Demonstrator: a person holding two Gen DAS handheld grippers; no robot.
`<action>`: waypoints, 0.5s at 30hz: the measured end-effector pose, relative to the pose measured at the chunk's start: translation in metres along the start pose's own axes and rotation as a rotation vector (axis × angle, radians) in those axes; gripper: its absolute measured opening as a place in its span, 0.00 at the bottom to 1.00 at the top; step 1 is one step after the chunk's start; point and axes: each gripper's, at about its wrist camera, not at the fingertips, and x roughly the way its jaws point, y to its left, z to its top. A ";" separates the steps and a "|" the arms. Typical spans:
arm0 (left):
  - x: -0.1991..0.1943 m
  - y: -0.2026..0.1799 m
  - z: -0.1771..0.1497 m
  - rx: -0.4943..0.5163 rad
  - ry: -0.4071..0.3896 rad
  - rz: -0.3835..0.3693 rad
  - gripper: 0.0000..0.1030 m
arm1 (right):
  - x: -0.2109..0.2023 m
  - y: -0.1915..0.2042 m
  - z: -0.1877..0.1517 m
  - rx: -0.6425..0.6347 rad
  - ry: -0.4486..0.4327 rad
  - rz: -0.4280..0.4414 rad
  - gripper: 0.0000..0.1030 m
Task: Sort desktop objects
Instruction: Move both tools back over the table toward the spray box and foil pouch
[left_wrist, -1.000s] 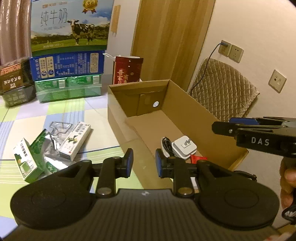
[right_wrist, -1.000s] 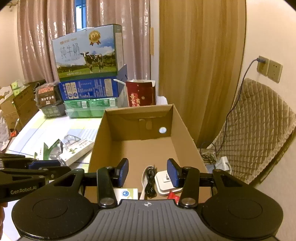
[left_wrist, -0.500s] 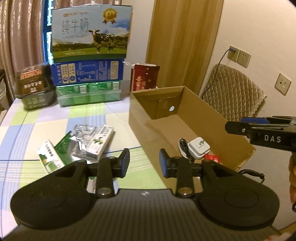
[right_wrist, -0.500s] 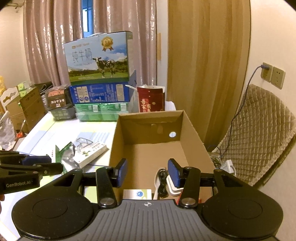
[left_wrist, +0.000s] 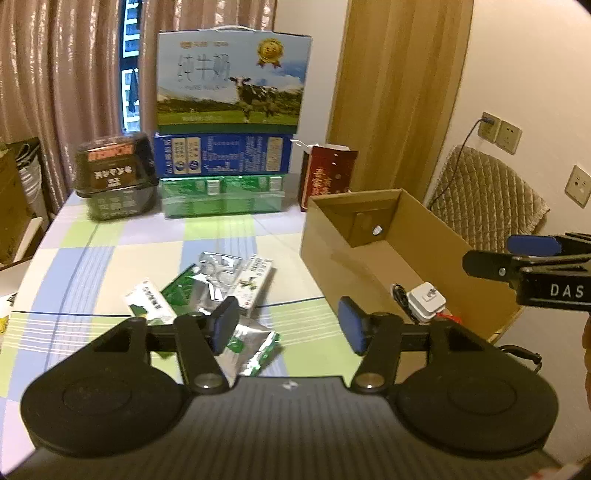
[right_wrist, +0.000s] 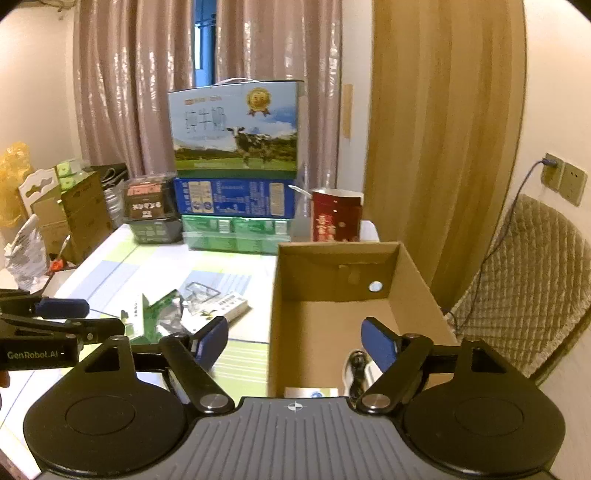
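Pink curtains (right_wrist: 129, 92), wooden door (right_wrist: 443, 129), quilted chair (right_wrist: 528, 280) (dim light)

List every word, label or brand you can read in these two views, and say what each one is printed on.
"DAS": black right gripper.
"GenRobot.AI": black left gripper.
"纯牛奶": blue-and-green cow-picture milk carton.
Too blurred or small to read: dark blue printed box, red paper bag, white-and-green small cartons.

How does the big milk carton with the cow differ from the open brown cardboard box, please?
The milk carton is printed blue and green, closed, and sits atop a stack; the cardboard box is plain brown, open-topped, and stands directly on the table, holding a white charger. Both are rectangular cartons.
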 end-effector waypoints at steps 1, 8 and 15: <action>-0.003 0.003 0.000 -0.002 -0.004 0.004 0.61 | 0.000 0.003 0.001 -0.005 -0.002 0.004 0.78; -0.020 0.027 -0.001 -0.021 -0.019 0.039 0.74 | 0.001 0.028 0.005 -0.030 -0.012 0.034 0.91; -0.034 0.051 -0.006 -0.041 -0.027 0.069 0.87 | 0.004 0.049 0.008 -0.053 -0.016 0.061 0.98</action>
